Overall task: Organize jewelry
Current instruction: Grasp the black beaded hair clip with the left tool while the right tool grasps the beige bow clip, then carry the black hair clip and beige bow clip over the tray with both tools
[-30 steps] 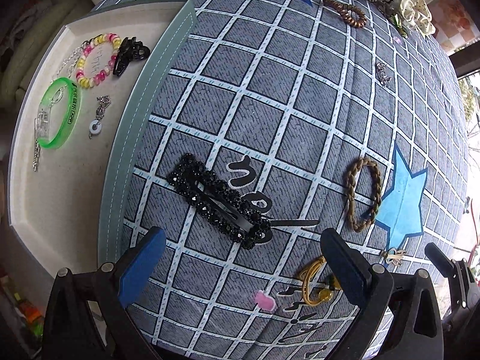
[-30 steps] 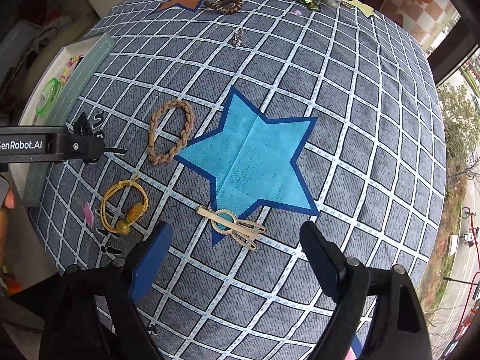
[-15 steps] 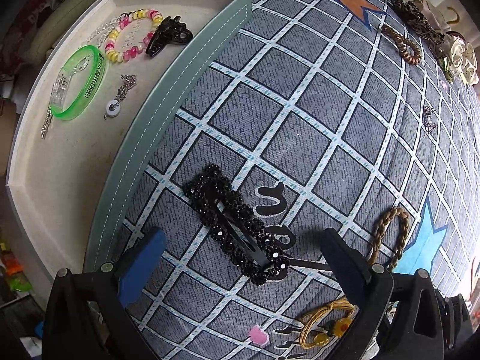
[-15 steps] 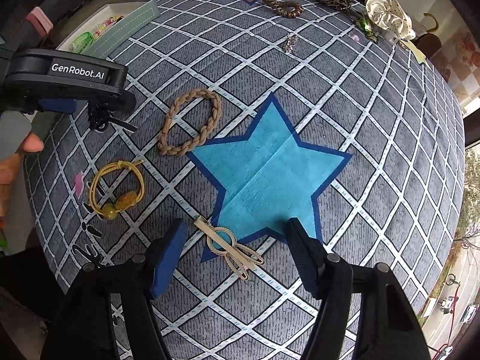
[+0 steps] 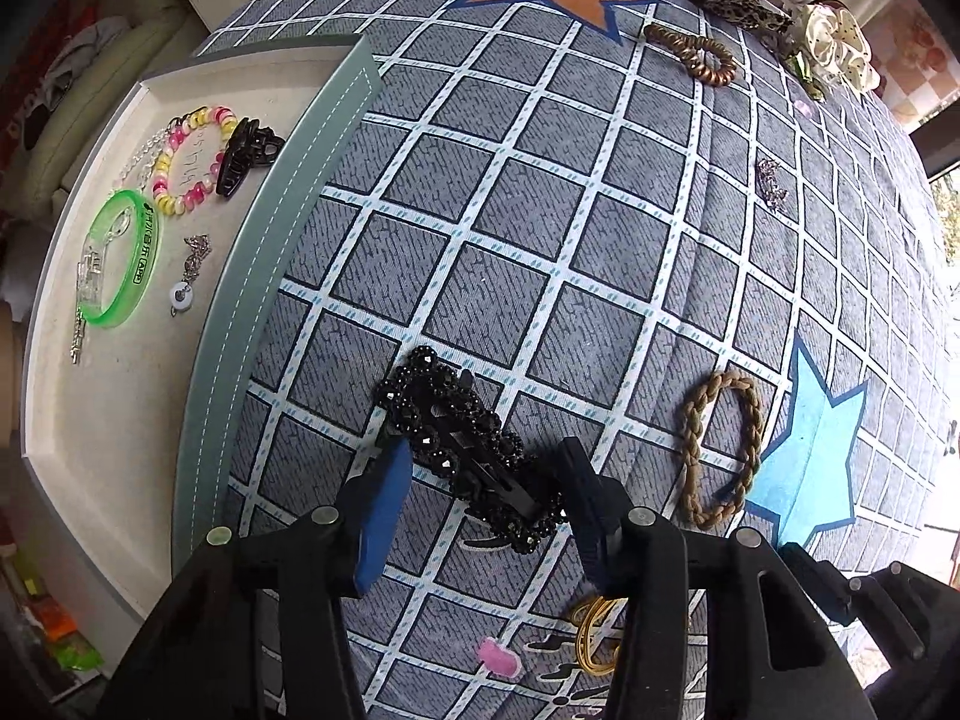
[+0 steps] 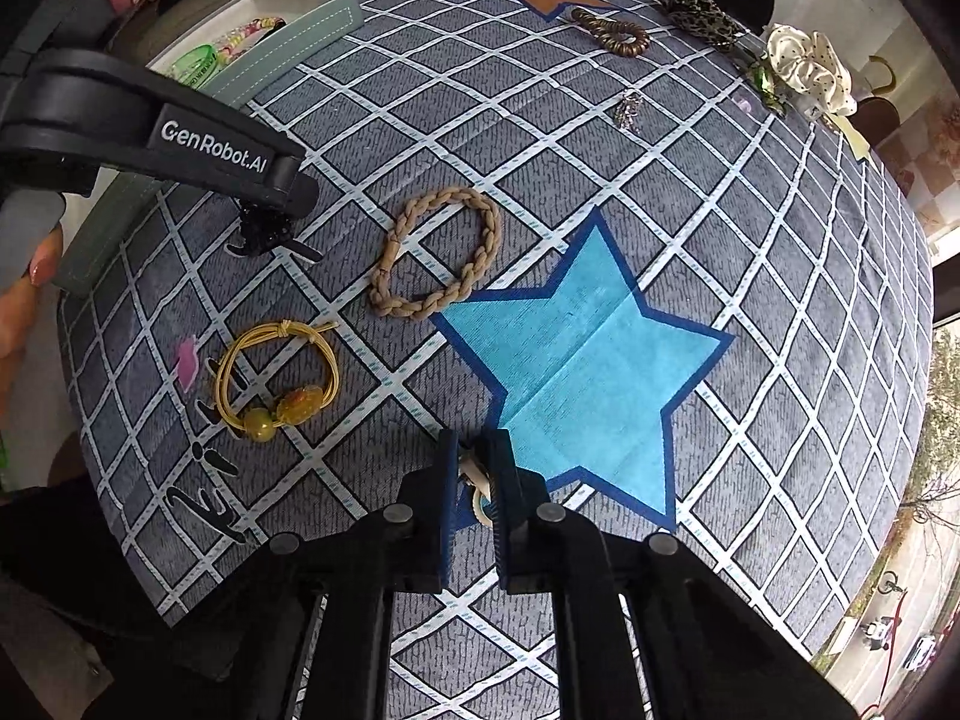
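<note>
My left hand-held gripper straddles the black beaded clip, jaws apart; the right hand-held gripper pinches the gold hairpin. I should close squarely before lifting toward the tray.

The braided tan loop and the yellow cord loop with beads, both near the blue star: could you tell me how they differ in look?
The braided tan loop is one thick plaited band, while the yellow cord loop is several thin strands. The tan loop is plain; the yellow one carries two amber beads. The tan loop touches the blue star; the yellow one lies apart from it. Both lie flat on the checked cloth, ungripped.
</note>
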A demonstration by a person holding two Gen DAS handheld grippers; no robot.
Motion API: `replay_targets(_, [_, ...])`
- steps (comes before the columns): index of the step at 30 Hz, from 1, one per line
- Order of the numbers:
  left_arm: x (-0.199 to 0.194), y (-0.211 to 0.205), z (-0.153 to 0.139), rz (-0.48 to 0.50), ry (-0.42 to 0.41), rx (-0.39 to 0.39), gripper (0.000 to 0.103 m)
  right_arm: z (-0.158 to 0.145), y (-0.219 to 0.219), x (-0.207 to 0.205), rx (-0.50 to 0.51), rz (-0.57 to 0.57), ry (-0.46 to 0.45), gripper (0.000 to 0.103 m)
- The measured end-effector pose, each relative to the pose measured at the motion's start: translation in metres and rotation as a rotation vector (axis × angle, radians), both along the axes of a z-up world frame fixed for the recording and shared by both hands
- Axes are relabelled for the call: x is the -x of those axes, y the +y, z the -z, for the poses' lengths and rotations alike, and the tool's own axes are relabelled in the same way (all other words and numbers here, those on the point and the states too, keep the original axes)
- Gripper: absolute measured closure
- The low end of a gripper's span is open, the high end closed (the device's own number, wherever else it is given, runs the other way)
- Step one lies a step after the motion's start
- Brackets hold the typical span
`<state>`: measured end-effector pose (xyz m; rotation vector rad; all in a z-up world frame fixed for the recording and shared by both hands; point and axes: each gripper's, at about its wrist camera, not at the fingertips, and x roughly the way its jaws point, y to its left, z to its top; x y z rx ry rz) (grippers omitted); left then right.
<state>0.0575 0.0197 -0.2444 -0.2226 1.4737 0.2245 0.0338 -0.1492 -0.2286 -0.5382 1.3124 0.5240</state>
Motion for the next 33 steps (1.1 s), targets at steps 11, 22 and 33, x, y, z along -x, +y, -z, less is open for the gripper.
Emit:
replay_targets(11, [0.008, -0.035, -0.056, 0.135, -0.051, 0.015, 0.046, -0.018, -0.062, -0.023, -0.189, 0.38, 0.138, 0.092])
replay_targets(22, [0.01, -0.037, -0.092, 0.305, -0.127, 0.01, 0.046, -0.05, -0.079, -0.002, -0.264, 0.557, 0.122, 0.092])
replay_targets(33, [0.016, 0.027, -0.111, 0.341, -0.17, 0.013, 0.046, -0.079, -0.038, 0.0, -0.291, 0.629, 0.098, 0.092])
